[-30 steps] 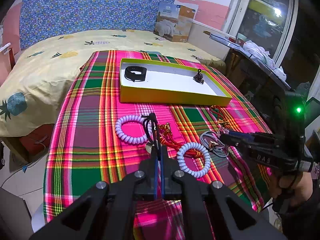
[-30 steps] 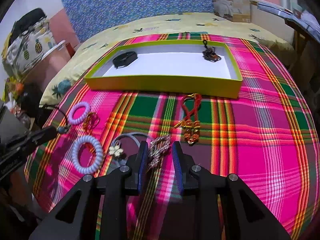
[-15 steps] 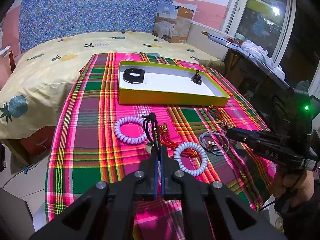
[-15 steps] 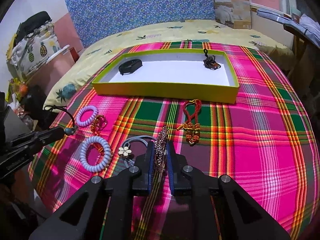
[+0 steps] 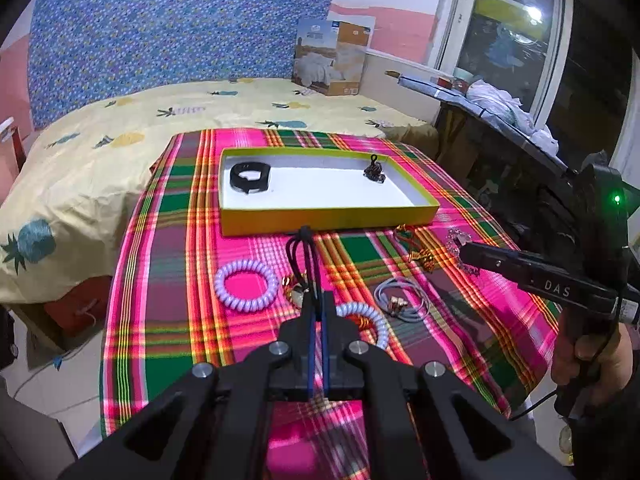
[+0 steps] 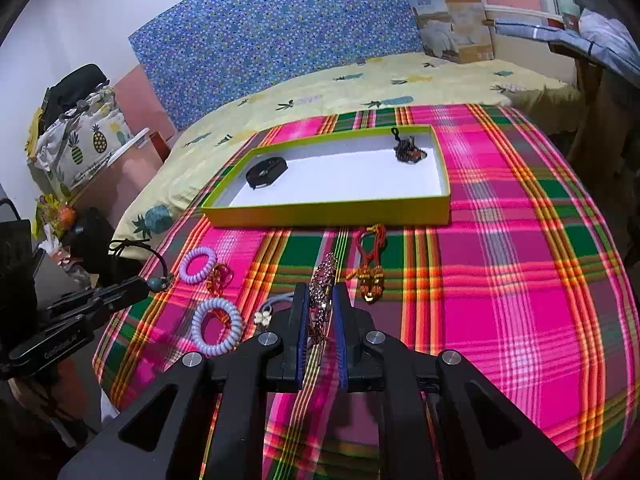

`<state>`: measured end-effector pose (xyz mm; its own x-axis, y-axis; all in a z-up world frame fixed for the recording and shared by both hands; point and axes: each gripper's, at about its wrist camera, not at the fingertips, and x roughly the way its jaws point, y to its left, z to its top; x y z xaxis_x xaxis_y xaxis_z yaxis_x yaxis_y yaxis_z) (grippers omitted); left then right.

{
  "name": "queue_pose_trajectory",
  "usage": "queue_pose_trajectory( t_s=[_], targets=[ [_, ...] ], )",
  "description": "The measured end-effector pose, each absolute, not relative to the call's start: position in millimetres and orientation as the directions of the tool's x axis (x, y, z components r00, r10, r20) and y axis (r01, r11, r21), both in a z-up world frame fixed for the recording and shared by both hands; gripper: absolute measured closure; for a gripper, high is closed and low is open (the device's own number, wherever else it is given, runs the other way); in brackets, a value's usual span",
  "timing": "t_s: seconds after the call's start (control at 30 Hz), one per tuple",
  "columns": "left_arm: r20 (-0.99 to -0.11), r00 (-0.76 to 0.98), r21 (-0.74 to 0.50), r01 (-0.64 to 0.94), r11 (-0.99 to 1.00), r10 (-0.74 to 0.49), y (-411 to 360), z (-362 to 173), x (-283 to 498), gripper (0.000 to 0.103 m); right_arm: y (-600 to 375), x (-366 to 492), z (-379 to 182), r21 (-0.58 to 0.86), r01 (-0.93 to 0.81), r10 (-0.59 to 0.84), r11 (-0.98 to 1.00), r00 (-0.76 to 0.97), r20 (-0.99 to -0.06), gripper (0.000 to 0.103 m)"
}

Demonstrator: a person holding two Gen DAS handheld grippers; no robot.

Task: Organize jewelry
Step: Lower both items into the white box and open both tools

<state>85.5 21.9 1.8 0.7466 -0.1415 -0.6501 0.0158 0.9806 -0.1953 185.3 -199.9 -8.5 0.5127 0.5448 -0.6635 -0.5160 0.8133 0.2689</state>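
Note:
A yellow-green tray (image 5: 326, 216) (image 6: 328, 213) lies on the plaid cloth, holding a black band (image 5: 250, 177) (image 6: 266, 171) and a dark beaded piece (image 5: 374, 171) (image 6: 407, 151). My left gripper (image 5: 317, 300) is shut on a black cord bracelet (image 5: 303, 249), held above the cloth; it also shows in the right wrist view (image 6: 136, 254). My right gripper (image 6: 320, 304) is shut on a sparkly pink bracelet (image 6: 322, 284), lifted off the cloth, also seen in the left wrist view (image 5: 456, 240). Two lilac spiral bands (image 5: 245, 285) (image 5: 372, 322), a red-gold piece (image 6: 370, 268) and a grey cord with a flower charm (image 5: 402, 300) lie on the cloth.
The table (image 6: 520, 280) stands against a bed with a pineapple-print sheet (image 5: 120, 148). A cardboard box (image 5: 330, 64) stands at the bed's far side. A cluttered ledge (image 5: 500, 108) runs along the window on the right. Bags (image 6: 76, 136) are piled at the left.
My right gripper closed on the sparkly pink bracelet and lifted it off the cloth. My left gripper rose a little, still holding the black cord bracelet.

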Motion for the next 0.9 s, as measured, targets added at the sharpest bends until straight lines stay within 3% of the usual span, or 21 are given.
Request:
queue_pose_trajectory(
  t_s=[0.43,0.9],
  targets=[
    [-0.626,0.77,-0.149,0.04,0.988,-0.126,38,24,149,0.101,-193,234,13,0.216,-0.525,0.525,0.823,0.56,-0.641,0.091],
    [-0.71,0.7,-0.103,0.002,0.995,-0.075,57,-8,231,0.101,-183,323,-12,0.169,-0.474,0.444,0.864,0.559,-0.7,0.091]
  ],
)
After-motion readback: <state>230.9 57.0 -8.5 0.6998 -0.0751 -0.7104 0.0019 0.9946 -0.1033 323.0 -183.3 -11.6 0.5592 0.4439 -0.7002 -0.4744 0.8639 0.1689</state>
